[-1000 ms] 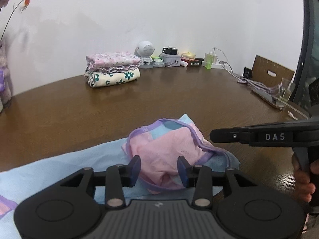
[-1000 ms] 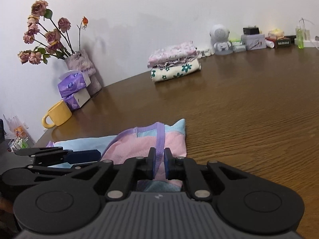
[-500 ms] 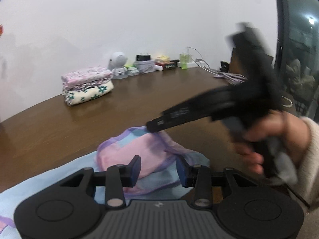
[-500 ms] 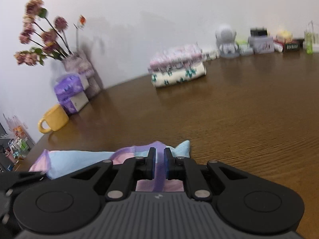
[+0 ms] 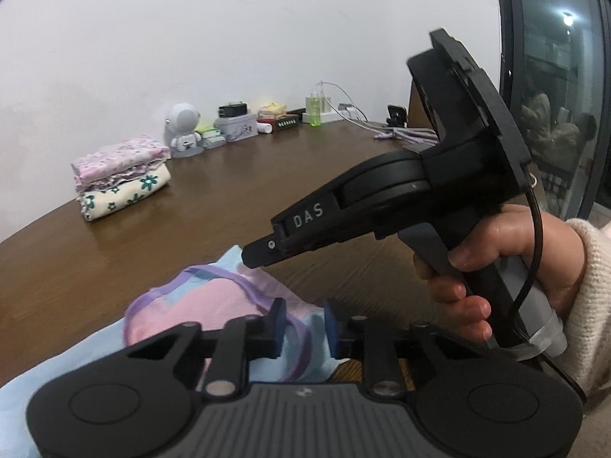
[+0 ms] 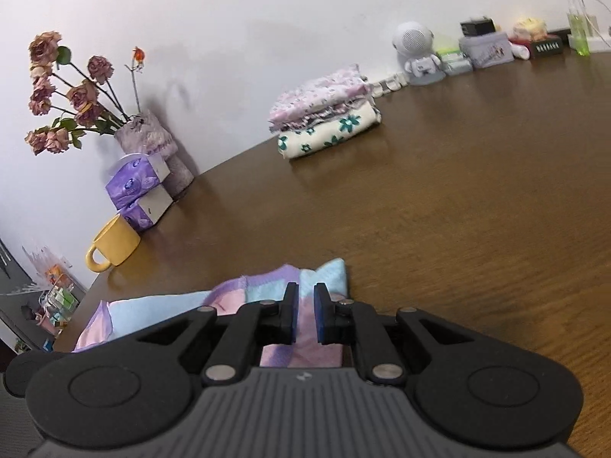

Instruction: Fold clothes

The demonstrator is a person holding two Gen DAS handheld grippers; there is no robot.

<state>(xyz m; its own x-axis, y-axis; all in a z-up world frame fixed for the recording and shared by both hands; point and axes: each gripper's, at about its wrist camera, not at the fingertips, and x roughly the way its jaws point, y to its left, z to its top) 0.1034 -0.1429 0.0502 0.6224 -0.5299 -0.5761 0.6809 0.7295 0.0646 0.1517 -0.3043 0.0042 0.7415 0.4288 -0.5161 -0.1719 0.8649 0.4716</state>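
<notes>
A light blue and pink garment (image 5: 214, 305) with purple trim lies partly folded on the brown table (image 5: 267, 191) near its front edge. My left gripper (image 5: 305, 324) hovers open over the garment's right end, and the trim runs under its left finger. A hand (image 5: 496, 252) holds my right gripper (image 5: 254, 257) tilted nose-down, its tip at the garment's far edge. In the right wrist view the right gripper (image 6: 305, 313) shows only a narrow slit filled with pink fabric of the garment (image 6: 172, 305).
A stack of folded clothes (image 6: 324, 118) sits mid-table toward the wall (image 5: 122, 175). A yellow mug (image 6: 114, 248), purple tissue boxes (image 6: 137, 183) and a vase of dried roses (image 6: 149, 137) stand at the left. A white robot figure (image 5: 183, 126) and small boxes line the back.
The right gripper's handle end rose, tilting it nose-down, and the hand on it came into the left wrist view. The left wrist view swung right. Both jaw widths look the same.
</notes>
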